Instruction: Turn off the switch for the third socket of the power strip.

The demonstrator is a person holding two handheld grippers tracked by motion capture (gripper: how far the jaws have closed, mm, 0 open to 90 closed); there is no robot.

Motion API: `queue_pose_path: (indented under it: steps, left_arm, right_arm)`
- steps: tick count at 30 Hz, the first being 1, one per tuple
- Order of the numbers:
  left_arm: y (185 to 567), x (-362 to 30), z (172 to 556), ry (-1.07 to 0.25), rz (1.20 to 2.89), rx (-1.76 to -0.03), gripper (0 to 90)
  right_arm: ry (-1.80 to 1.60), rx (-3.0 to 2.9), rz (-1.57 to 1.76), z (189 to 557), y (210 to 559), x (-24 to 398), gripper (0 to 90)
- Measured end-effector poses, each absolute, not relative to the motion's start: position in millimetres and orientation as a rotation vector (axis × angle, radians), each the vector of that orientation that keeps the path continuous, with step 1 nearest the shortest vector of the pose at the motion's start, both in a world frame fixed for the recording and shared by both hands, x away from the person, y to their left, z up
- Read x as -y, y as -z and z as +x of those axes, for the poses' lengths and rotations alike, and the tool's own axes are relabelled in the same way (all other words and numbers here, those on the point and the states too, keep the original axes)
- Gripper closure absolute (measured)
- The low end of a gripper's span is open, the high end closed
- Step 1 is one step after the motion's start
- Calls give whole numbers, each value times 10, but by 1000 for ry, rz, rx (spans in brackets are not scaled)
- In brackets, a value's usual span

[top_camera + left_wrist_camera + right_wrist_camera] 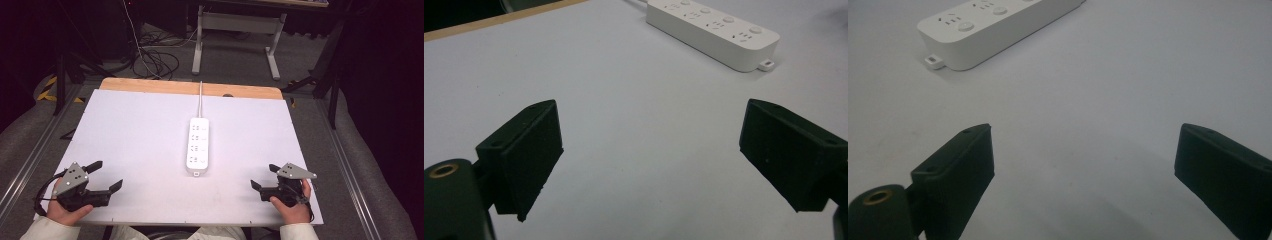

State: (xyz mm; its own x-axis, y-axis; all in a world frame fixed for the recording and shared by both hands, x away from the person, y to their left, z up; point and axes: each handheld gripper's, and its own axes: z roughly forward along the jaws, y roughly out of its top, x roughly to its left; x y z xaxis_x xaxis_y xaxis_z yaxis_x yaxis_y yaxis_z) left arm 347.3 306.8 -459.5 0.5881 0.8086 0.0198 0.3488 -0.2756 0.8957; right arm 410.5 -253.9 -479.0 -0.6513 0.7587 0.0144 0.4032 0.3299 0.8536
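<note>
My left claw and right claw both rest spread wide and empty near the table's front corners, well apart from the white power strip lying mid-table between them.

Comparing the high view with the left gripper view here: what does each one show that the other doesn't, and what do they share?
High view alone: the person's hands, the left gripper and right gripper, both open and apart from the power strip, its cord running off the far edge, and the floor cables and desk frame beyond.

Left gripper view alone: a close look along its own black jaws, spread wide over bare surface, and the small tab at the strip's near end.

Shared: the white table, its wooden far edge, and the power strip with nothing plugged in.
</note>
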Motion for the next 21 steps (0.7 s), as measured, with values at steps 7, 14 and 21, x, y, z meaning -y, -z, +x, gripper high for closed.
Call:
queue_pose_path:
  steps: [7,14,21]
  left_arm:
    - [4593,-3076,3474,-607,1861,-935,105]
    - [4595,-3075,3475,-608,1857,-937,107]
    - [4596,-3076,3475,-613,1855,-942,107]
  right_arm:
    - [-1247,-2212,1023,4097,4782,2527,96]
    - [-1247,-2213,1020,4095,4782,2527,96]
    - [-1241,-2211,1019,4096,4782,2526,96]
